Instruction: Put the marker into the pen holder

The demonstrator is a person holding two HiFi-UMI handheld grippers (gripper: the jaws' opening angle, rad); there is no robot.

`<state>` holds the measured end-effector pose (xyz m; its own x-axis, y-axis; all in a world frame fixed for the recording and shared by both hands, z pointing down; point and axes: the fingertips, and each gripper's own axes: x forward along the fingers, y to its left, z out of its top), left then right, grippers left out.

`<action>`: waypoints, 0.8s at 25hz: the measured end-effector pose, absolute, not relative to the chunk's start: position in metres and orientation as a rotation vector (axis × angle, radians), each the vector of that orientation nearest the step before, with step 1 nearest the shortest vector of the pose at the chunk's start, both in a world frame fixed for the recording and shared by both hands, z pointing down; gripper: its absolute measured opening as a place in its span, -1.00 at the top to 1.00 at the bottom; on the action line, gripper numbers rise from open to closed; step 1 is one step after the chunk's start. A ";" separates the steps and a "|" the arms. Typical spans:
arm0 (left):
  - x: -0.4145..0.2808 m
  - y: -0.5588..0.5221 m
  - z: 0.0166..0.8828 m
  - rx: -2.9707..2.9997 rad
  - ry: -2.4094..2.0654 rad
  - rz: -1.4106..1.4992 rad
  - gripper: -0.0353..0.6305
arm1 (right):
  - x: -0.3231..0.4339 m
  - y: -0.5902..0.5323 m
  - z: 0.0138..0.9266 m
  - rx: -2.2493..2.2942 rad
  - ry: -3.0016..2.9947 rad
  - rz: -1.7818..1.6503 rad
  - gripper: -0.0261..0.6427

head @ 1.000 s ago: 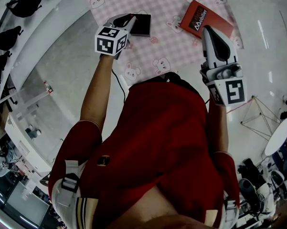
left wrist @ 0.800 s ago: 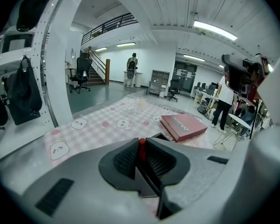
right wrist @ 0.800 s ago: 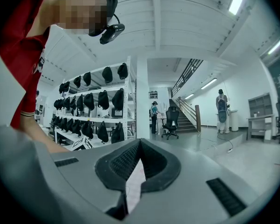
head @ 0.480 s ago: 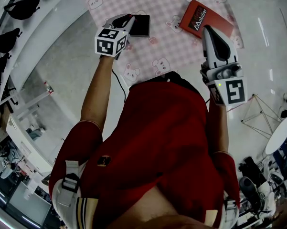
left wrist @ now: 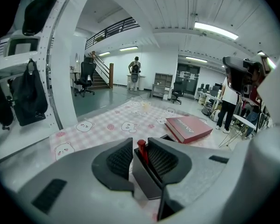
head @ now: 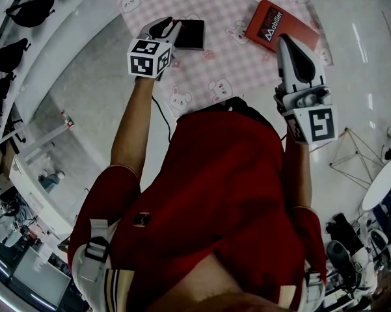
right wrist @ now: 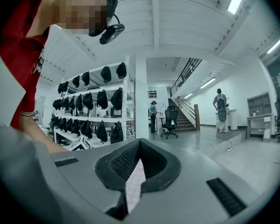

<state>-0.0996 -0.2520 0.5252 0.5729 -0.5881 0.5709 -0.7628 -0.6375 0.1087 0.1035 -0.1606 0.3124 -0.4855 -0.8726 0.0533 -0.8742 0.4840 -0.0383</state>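
Grey left tool (left wrist: 140, 143) hangs just above the black pen holder (left wrist: 144, 183), its jaws opening. Between them the red marker (left wrist: 142, 154) stands inside the holder, no longer pinched. The right tool (right wrist: 140, 143) is held well apart, jaws together on nothing. The holder sits on a pink checked cloth (left wrist: 107, 125); farther off lies a red book (left wrist: 188, 127).

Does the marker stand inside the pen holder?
Yes, the left gripper view shows the red marker upright in the dark pen holder, with only its top above the rim.
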 end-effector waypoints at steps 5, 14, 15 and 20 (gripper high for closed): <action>-0.101 -0.251 0.517 2.488 -1.114 0.665 0.59 | 0.101 -0.160 0.311 1.573 -2.690 0.087 0.93; -0.103 -0.247 0.478 2.565 -1.195 0.535 0.58 | 0.094 -0.158 0.310 1.549 -2.711 0.092 0.93; -0.104 -0.246 0.472 2.573 -1.205 0.518 0.58 | 0.092 -0.158 0.310 1.546 -2.715 0.092 0.93; -0.102 -0.238 0.441 2.614 -1.250 0.414 0.58 | 0.087 -0.156 0.308 1.524 -2.738 0.091 0.93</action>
<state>-0.1020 -0.2378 0.4408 0.5999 -0.7239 0.3407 -0.7841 -0.6165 0.0707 0.0873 -0.1558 0.3082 -0.5273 -0.8490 0.0342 -0.8494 0.5257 -0.0474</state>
